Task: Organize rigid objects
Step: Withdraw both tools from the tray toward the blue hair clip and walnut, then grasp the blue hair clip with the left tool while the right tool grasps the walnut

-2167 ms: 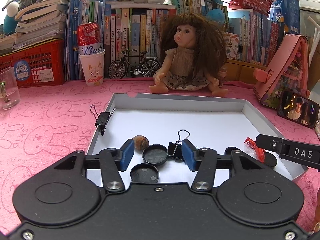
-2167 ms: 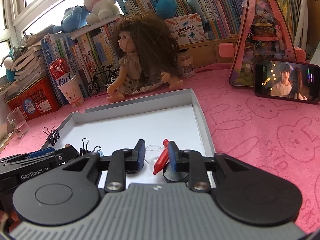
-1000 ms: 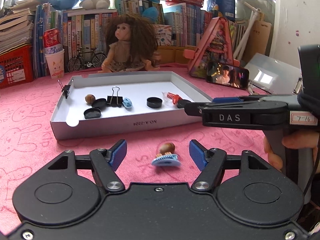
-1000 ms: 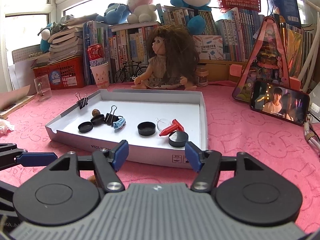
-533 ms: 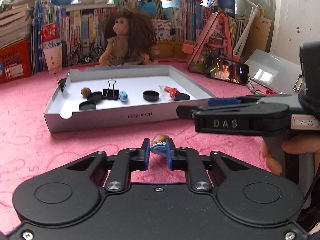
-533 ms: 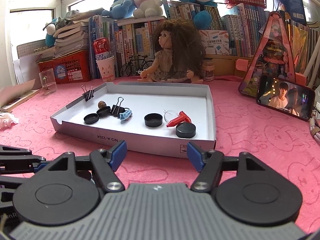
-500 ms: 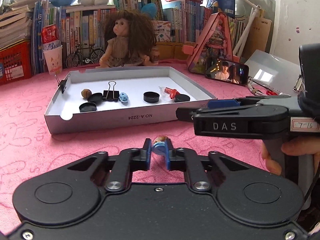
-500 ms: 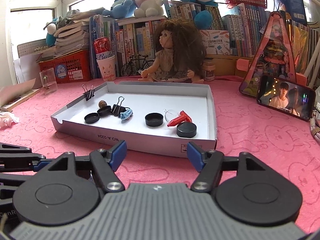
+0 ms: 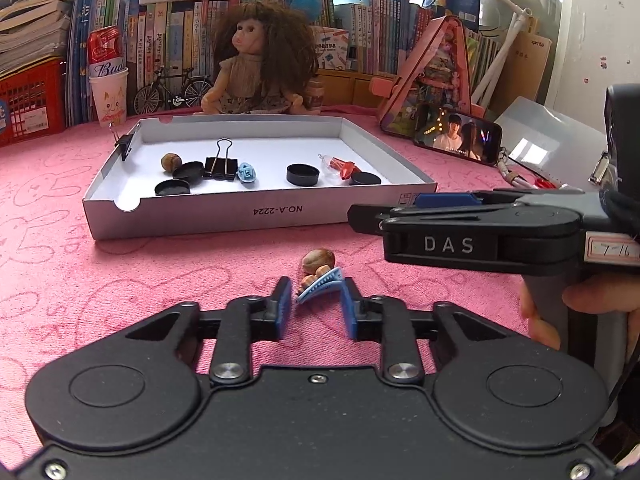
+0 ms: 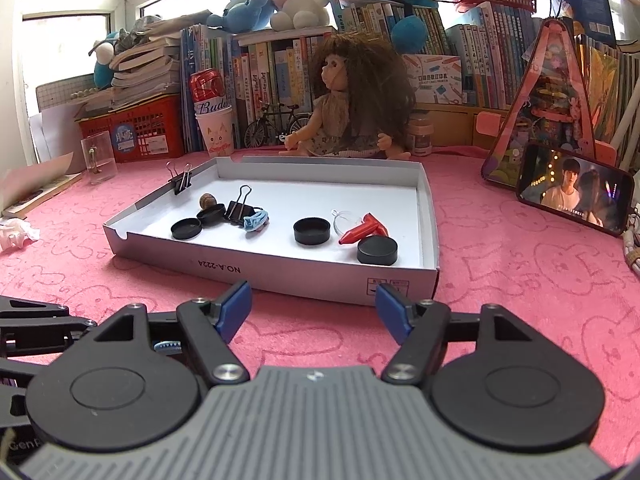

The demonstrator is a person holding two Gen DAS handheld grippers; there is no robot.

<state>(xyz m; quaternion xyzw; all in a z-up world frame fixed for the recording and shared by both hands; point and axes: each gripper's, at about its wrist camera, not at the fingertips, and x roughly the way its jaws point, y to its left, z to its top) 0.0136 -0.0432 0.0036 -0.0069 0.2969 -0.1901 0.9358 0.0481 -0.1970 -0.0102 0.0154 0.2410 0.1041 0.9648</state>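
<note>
Half a second ago the left hand-held gripper [image 9: 314, 308] was pinched on the blue clip [image 9: 320, 289]; now its jaws are opening, the clip loose between them on the pink worktop [image 9: 120, 280], just in front of the white tray [image 9: 256, 212]. That grab probably slipped, so the clip remains outside. The right hand-held gripper [image 10: 314, 308] stands spread, empty.

Pink cloth [image 9: 80, 280] (rabbit outlines), white tray [image 9: 200, 216], blue clip [image 9: 320, 288].
</note>
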